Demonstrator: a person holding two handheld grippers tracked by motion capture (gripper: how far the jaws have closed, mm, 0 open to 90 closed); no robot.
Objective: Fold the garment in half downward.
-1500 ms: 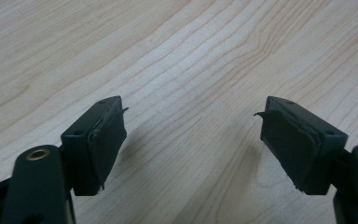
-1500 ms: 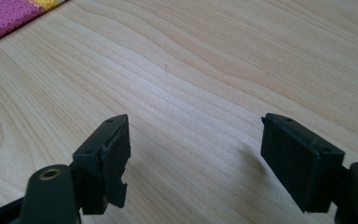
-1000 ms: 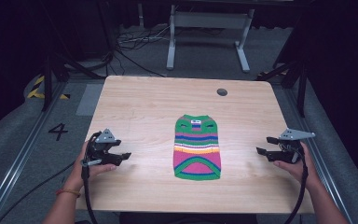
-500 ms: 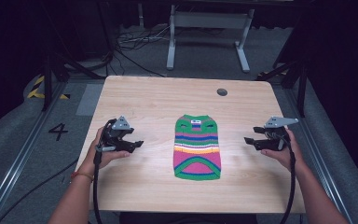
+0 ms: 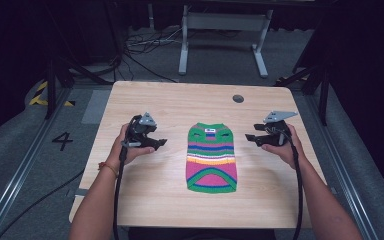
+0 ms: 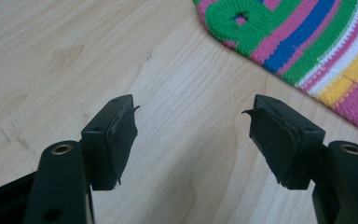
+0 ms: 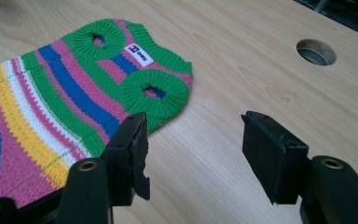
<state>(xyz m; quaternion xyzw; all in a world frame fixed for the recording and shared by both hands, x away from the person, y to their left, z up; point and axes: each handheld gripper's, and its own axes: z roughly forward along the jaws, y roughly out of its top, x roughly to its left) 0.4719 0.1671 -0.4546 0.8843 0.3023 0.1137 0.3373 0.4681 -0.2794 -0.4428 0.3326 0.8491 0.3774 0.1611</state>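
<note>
Sweater [image 5: 211, 157] flat on worktop [image 5: 170, 102]; left gripper [image 5: 161, 144] open and empty, right gripper [image 5: 250, 137] empty, fingers just been closing, flanking for corner grabs.

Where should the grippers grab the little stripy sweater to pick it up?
Probably at the green neck end of the sweater, one fingers pair on each green sleeve hole, coming in from either side. It lies flat, and both open grippers already flank that end.

Your grippers [image 5: 161, 142] [image 5: 250, 136] are both black, each topped with a grey three-cornered plate, brass-ringed screw holes in the jaws, chewed-up pads, black cables trailing back. Orange band [image 5: 106, 168] on your left wrist.
</note>
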